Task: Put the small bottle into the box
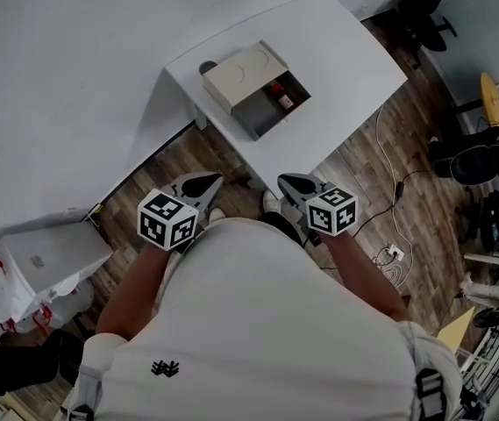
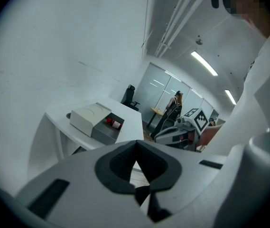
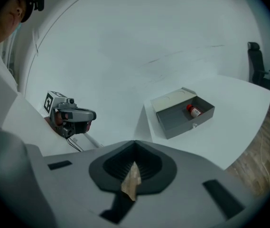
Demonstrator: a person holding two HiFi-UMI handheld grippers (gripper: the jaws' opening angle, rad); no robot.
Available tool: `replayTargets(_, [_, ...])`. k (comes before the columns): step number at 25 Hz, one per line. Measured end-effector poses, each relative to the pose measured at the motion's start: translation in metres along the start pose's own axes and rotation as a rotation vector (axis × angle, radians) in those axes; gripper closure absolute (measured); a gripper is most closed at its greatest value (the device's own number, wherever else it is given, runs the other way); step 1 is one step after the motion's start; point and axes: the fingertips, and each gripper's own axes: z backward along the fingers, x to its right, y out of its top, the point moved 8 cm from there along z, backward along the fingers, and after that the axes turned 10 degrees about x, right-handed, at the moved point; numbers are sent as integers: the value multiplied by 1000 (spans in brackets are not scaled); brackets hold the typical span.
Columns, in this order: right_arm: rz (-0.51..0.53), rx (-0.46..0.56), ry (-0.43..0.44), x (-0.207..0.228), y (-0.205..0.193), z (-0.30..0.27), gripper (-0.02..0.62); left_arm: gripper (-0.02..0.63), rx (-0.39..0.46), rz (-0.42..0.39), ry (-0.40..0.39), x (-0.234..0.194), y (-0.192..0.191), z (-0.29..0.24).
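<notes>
The small bottle, red with a white label, lies inside the open grey tray of the beige box on the white table. It also shows in the left gripper view, bottle in box, and in the right gripper view, bottle in box. My left gripper and right gripper hang close to my body, short of the table's near edge. Both are shut, with nothing between the fingers. Each sees the other: right gripper, left gripper.
A dark round spot sits on the table behind the box. Wooden floor lies below the grippers, with cables and a plug at right. An office chair stands beyond the table. White bags and a carton sit at left.
</notes>
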Motion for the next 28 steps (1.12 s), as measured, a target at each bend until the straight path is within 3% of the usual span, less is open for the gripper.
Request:
replayTargets(17, [64, -18, 74, -27, 10, -28, 590, 600, 24, 32, 71, -15, -17, 34])
replayTargets(28, [60, -28, 73, -29, 4, -21, 591, 600, 9, 55, 49, -13, -25, 29])
